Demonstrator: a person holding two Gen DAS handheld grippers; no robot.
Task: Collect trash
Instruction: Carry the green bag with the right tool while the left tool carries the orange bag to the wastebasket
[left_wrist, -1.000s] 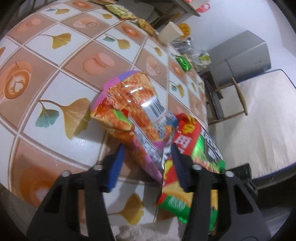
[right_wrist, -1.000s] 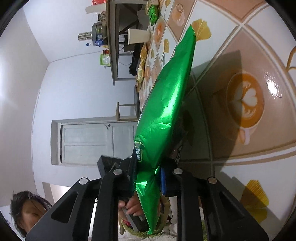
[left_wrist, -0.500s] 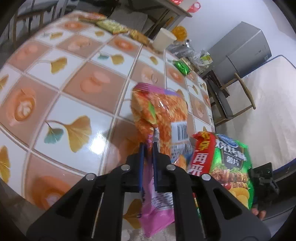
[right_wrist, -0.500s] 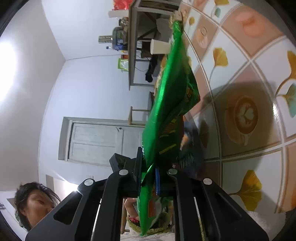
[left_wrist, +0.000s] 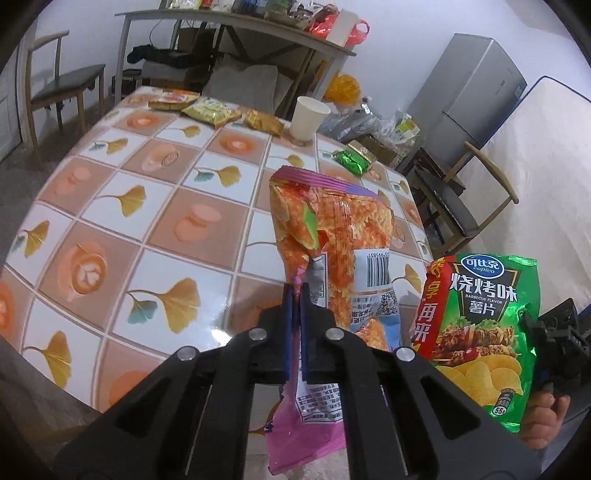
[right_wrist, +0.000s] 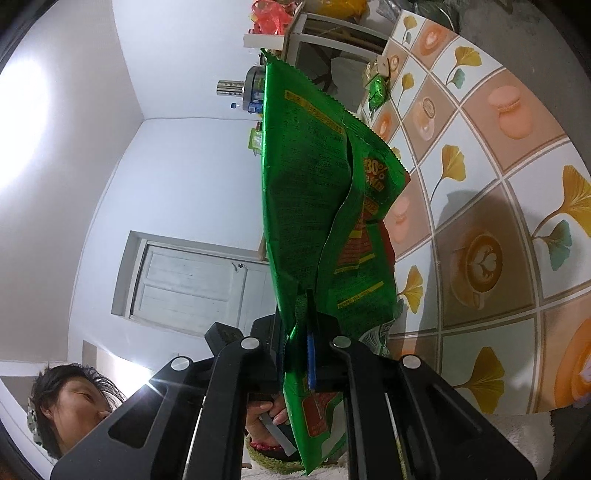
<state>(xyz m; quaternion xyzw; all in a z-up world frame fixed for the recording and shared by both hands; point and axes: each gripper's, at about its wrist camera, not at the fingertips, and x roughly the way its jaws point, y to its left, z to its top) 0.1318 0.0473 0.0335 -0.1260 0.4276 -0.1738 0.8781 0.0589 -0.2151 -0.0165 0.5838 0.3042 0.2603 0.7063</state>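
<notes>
The left gripper (left_wrist: 294, 295) has its jaws pinched tight on the orange-and-pink snack bag (left_wrist: 332, 254) — the blue pads clamp a thin fold along the bag's left edge, about midway up. The bag stands upright above the jaws and its pink bottom end hangs below them, clear of the tabletop (left_wrist: 110, 206). Just to its right, the green barbecue chip bag (left_wrist: 480, 325) hangs off the near right edge of the tabletop, held by the right gripper (right_wrist: 299, 332). In the right wrist view those jaws are also closed on it, gripping a crumpled fold of the green foil, with most of the bag rising above the pads and a shorter part trailing below. On the far side of the tabletop lie more wrappers (left_wrist: 210, 109), a paper cup (left_wrist: 308, 118) and a small green packet (left_wrist: 352, 158), all well apart from both grippers.
</notes>
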